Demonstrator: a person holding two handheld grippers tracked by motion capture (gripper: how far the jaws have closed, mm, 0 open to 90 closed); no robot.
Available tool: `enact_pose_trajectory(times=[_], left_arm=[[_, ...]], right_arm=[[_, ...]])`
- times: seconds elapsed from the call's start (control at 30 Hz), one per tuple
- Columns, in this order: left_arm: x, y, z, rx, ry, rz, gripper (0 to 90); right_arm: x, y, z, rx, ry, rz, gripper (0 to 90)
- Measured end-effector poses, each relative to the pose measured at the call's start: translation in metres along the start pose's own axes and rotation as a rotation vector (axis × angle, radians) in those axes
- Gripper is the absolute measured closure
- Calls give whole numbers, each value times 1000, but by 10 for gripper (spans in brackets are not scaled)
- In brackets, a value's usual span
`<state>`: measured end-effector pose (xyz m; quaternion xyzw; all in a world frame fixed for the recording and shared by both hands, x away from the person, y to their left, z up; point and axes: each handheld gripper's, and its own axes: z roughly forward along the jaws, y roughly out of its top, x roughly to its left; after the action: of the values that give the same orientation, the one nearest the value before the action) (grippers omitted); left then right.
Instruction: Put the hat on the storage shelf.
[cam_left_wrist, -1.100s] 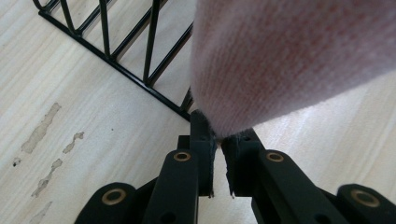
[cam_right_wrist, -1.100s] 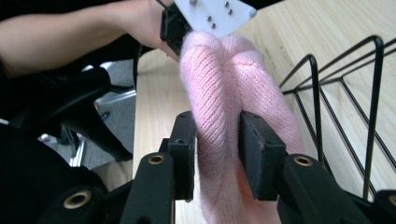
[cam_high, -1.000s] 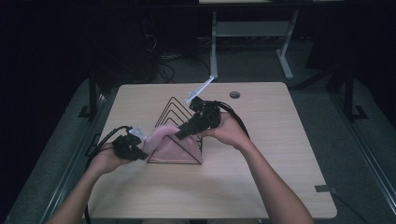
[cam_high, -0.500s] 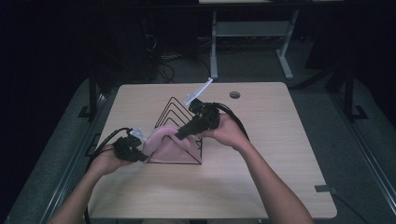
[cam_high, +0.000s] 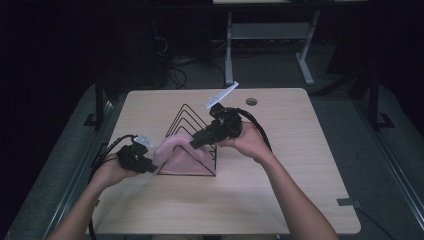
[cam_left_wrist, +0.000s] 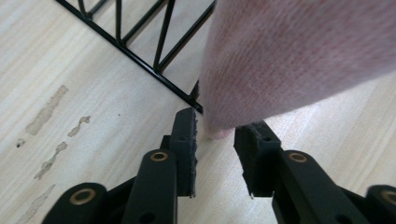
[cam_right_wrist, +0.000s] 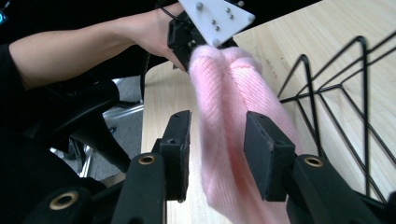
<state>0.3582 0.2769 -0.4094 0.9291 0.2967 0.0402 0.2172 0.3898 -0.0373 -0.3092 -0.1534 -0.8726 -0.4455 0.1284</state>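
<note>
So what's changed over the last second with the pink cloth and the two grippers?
Very little. The left gripper edged slightly toward the wire rack, its fingers open at the pink cloth end. The right gripper stayed put, open around the cloth's upper part. Rack and table unchanged.

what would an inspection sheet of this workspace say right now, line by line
surface: light wood table, grey smears near the left gripper, round hole at the far edge
job's things: black wire rack of triangular dividers standing mid-table; pink knitted cloth draped at its near end
clutter: nothing seen
grippers: left gripper open, jaws either side of the cloth's tip; right gripper open, jaws straddling the cloth with gaps on both sides
cables: black cable loops from the left gripper, another arcs behind the right hand
surroundings: dark room, grey floor, white desk frame beyond the table
</note>
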Motion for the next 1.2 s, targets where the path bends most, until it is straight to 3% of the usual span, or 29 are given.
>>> enact_pose_trajectory(times=[0.4,0.73,1.0,1.2], left_arm=[[-2,-2,-6,-30,-10,-14,624],[-4,-1,-10,-49,-16,-14,612],[-5,-2,-12,-50,-14,-7,609],[-5,-2,-15,-76,-39,-2,586]], right_arm=[[-11,-23,-25,-43,-71,71,501],[-14,-35,-40,-36,-126,98,466],[-17,-43,-47,-46,-144,112,456],[-19,-50,-54,-45,-168,121,431]])
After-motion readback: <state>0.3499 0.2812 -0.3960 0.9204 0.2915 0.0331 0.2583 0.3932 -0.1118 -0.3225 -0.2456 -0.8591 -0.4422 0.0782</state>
